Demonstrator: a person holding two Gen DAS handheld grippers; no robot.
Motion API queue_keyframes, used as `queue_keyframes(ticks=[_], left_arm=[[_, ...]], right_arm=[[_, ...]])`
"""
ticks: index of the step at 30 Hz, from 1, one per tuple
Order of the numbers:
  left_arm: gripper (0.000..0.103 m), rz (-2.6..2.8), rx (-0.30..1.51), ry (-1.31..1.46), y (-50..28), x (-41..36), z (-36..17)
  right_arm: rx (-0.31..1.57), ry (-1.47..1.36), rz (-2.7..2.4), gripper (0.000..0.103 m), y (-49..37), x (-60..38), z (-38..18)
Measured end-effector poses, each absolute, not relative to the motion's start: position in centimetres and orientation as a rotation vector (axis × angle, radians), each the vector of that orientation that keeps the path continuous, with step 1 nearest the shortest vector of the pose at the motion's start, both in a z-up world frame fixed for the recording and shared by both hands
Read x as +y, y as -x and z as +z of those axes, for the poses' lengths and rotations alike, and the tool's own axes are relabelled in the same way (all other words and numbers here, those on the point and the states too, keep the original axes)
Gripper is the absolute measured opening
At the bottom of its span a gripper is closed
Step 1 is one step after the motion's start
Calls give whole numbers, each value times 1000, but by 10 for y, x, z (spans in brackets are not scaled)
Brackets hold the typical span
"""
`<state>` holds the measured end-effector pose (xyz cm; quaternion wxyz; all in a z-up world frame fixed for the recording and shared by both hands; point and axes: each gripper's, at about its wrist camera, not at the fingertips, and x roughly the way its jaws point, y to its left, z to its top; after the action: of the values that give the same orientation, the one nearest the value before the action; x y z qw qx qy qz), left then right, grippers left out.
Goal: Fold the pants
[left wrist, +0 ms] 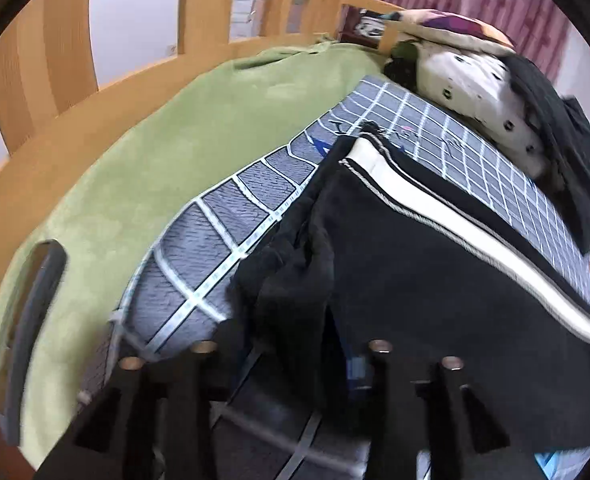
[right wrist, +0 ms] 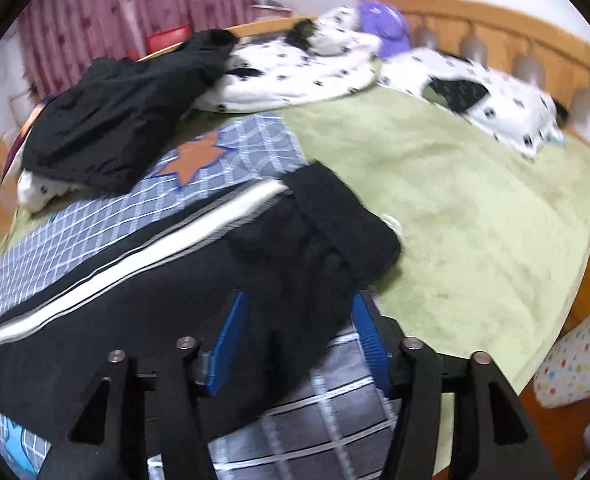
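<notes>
Green blanket (right wrist: 455, 200) spreads beyond the grid quilt (left wrist: 223, 216); black striped pants (right wrist: 143, 280) lie mid-fold under both tools; right gripper (right wrist: 299, 344) gapes around fabric, unpinched; left gripper (left wrist: 291, 360), grip unclear; next, judged: pinch the hem.

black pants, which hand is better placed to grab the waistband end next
Right. The waistband lies just ahead of the right gripper, its jaws open over the black pants. The left gripper faces bunched fabric elsewhere.
</notes>
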<state>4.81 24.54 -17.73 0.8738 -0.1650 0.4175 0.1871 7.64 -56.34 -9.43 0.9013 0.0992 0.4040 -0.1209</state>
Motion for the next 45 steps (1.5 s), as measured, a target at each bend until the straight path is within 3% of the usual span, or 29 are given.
queue_keyframes(ticks=[1,2,6,12,19,23,30,31,33,34,35,37,41,45], left_arm=[[63,389,862,303,-43,242,-171],[68,392,848,268,-40,239,-164],[69,353,827,251,-41,245,-132],[69,236,806,305,-90,240,-106],[67,229,843,209,-161,229,-117],[54,249,889,182,-198,239,-134],[54,257,933,188,-223,245,-152],[54,258,941,193,-224,245,-154],[41,260,949,195,-222,244,-158],[27,282,940,180,-220,244,-158],[23,294,927,167,-217,244,-157],[20,259,888,185,-208,247,-151],[19,237,779,256,-191,261,-133],[20,288,904,263,-216,268,-164]], right_arm=[[837,-173,-218,57,-83,-550,-89],[832,-126,-191,57,-89,-534,-85],[750,51,-140,57,-120,-467,-72],[790,-13,142,57,-192,-384,-86],[845,169,306,57,-241,-291,-130],[880,218,401,57,-256,-272,-151],[958,294,454,56,-285,-251,-182],[990,303,469,52,-288,-250,-188],[990,311,534,28,-285,-246,-191],[979,333,560,11,-280,-243,-189],[969,355,569,6,-276,-241,-187],[907,395,578,4,-264,-241,-178],[802,192,608,3,-262,-267,-140],[880,244,571,3,-285,-247,-169]])
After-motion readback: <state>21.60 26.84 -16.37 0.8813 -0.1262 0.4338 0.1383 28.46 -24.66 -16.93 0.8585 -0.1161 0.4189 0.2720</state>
